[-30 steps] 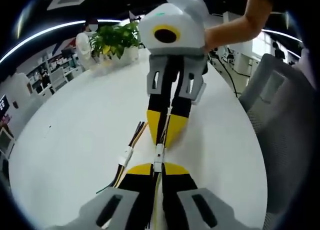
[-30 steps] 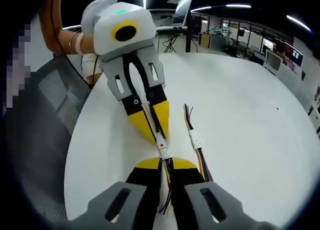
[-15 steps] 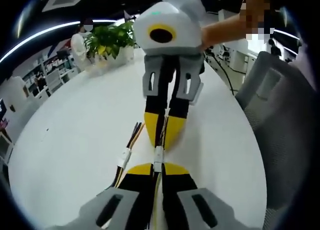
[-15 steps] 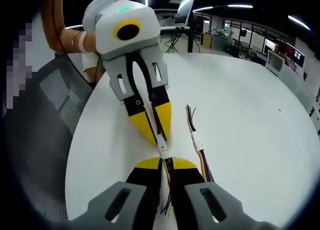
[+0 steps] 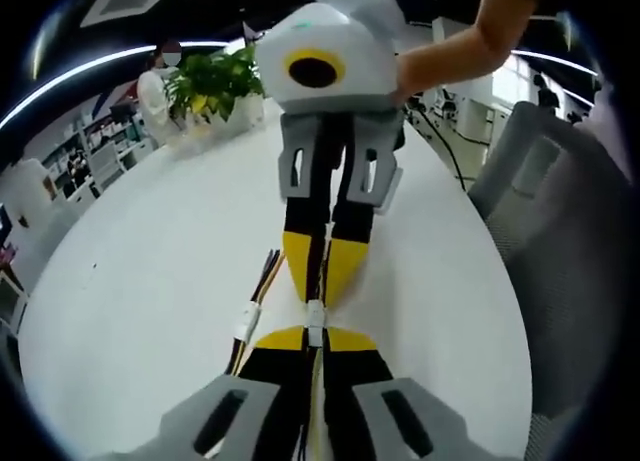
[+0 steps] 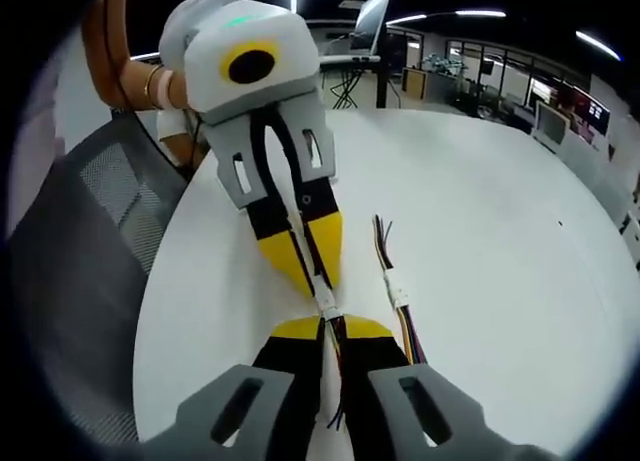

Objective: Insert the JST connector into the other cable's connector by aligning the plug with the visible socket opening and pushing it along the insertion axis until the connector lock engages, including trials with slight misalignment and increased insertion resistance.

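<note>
Two white JST connectors meet end to end as a short white piece (image 5: 315, 319) in the narrow gap between the two grippers' yellow tips. In the left gripper view, my left gripper (image 5: 313, 335) rises from the bottom, shut on its cable end with coloured wires running back between the jaws. The right gripper (image 5: 321, 293) points down at it from above, also shut on its cable end. In the right gripper view, the same white piece (image 6: 326, 304) sits between my right gripper (image 6: 331, 327) and the left gripper (image 6: 317, 285). Whether the lock is engaged is too small to tell.
A spare cable with a white connector (image 5: 247, 323) (image 6: 398, 294) lies on the white table (image 5: 140, 241) (image 6: 490, 211) beside the grippers. A potted plant (image 5: 215, 81) stands at the far edge. Grey mesh chairs (image 5: 565, 221) (image 6: 90, 241) flank the table. A person's forearm (image 5: 455, 51) holds the right gripper.
The two grippers have drawn slightly closer tip to tip, and the white connector stretch showing between them is shorter. Both stay shut.
</note>
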The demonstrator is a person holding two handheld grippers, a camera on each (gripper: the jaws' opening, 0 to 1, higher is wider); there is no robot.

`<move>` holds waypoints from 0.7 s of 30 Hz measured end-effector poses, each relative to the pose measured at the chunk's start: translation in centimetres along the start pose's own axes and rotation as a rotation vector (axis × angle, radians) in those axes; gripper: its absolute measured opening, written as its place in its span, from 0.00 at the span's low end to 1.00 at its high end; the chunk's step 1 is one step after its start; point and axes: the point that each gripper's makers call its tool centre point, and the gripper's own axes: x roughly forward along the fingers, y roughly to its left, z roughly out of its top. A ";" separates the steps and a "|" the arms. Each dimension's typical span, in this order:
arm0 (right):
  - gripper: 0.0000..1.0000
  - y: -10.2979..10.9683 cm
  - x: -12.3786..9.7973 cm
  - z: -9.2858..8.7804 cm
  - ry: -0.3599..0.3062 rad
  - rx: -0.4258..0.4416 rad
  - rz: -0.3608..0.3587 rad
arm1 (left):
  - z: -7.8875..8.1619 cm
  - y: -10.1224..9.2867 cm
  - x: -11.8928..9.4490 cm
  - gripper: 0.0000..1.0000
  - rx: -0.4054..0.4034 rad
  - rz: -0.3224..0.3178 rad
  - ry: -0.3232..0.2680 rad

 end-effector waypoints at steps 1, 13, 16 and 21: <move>0.01 0.0 0.0 0.0 -0.005 0.010 0.003 | 0.0 0.0 0.0 0.00 0.014 -0.001 -0.001; 0.01 -0.1 0.0 0.4 -0.019 0.024 -0.007 | -0.1 0.6 0.0 0.00 0.045 -0.013 0.010; 0.01 -0.7 0.3 0.5 -0.020 0.024 -0.023 | -0.2 1.2 0.2 0.00 0.051 -0.009 0.014; 0.02 -1.5 0.5 0.7 -0.029 0.035 -0.041 | -0.4 2.2 0.3 0.00 0.074 -0.015 0.022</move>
